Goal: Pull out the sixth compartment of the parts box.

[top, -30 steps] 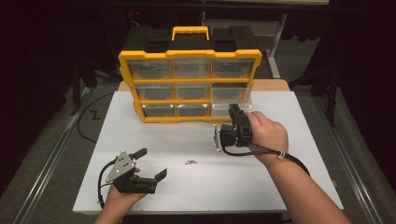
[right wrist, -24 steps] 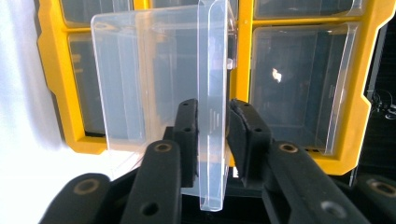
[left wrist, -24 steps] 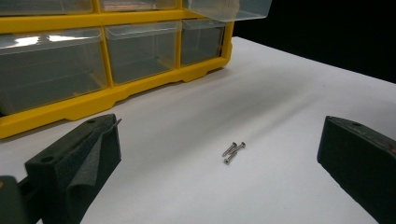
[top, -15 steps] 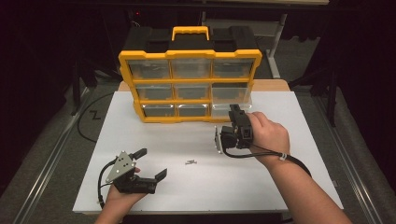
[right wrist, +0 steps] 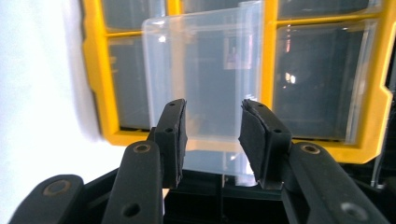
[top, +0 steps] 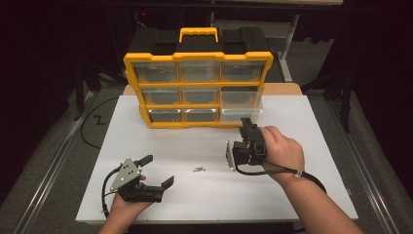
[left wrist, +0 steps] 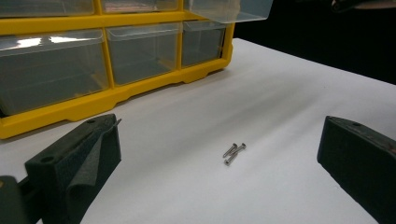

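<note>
Right gripper [right wrist: 212,140] at frame centre, fingers part-open, empty | clear drawer [right wrist: 205,74] judged light, slippery, brittle: I'd grip its front lip | left gripper [left wrist: 219,163] wide open, empty.

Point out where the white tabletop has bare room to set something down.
Bare patches of the table: right of the pulled-out drawer toward the right edge, and left of the organizer. It is crowded in the front middle, with the screws between the left gripper and right gripper.

White tabletop [top: 302,195] — black cable [top: 84,129] looped on grey floor [top: 39,163], left.
</note>
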